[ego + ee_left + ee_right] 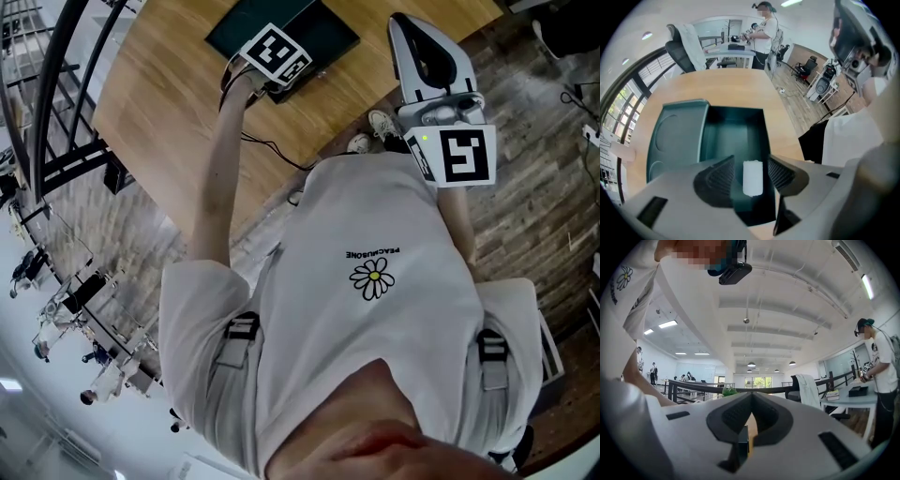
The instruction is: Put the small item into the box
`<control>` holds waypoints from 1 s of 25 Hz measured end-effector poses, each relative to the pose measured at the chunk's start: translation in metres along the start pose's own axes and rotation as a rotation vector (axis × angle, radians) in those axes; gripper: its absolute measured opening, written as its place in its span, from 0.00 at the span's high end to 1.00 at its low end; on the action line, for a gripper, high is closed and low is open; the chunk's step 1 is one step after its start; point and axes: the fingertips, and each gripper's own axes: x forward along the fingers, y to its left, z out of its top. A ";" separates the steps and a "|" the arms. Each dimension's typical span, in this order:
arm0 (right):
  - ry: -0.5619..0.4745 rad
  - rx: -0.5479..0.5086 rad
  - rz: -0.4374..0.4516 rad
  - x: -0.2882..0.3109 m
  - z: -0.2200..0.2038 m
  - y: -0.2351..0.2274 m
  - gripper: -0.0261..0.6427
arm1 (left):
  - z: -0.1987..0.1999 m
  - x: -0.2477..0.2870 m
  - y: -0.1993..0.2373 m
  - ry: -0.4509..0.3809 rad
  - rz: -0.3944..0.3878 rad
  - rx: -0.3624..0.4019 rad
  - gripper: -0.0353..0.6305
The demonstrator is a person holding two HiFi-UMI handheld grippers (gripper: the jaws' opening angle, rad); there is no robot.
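Observation:
A dark green box stands open on the wooden table, its lid folded out to the left. My left gripper points steeply down into the box, jaws wide apart. A small white item shows between them, clear of both pads, against the box's floor. In the head view the left gripper's marker cube covers part of the box. My right gripper is held up off the table, roughly level, with its tips together and nothing between them; it also shows in the head view.
The table's near edge runs beside the box, with wood floor beyond. A black chair with a draped jacket stands at the table's far end. Another person works at a distant desk. A cable lies on the table.

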 end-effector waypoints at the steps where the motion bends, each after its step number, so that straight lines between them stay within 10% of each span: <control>1: -0.001 0.002 0.002 0.000 0.000 0.001 0.95 | 0.008 -0.008 -0.001 -0.034 0.003 -0.005 0.59; 8: -0.006 -0.027 -0.002 -0.003 -0.001 -0.006 0.95 | 0.102 -0.102 -0.013 -0.500 0.007 -0.043 0.64; 15: -0.024 -0.038 -0.004 -0.007 0.006 -0.006 0.95 | 0.152 -0.246 -0.039 -1.156 0.306 -0.136 0.66; 25: -0.033 -0.045 -0.023 -0.010 0.009 -0.019 0.95 | 0.118 -0.285 -0.087 -1.541 0.642 -0.298 0.92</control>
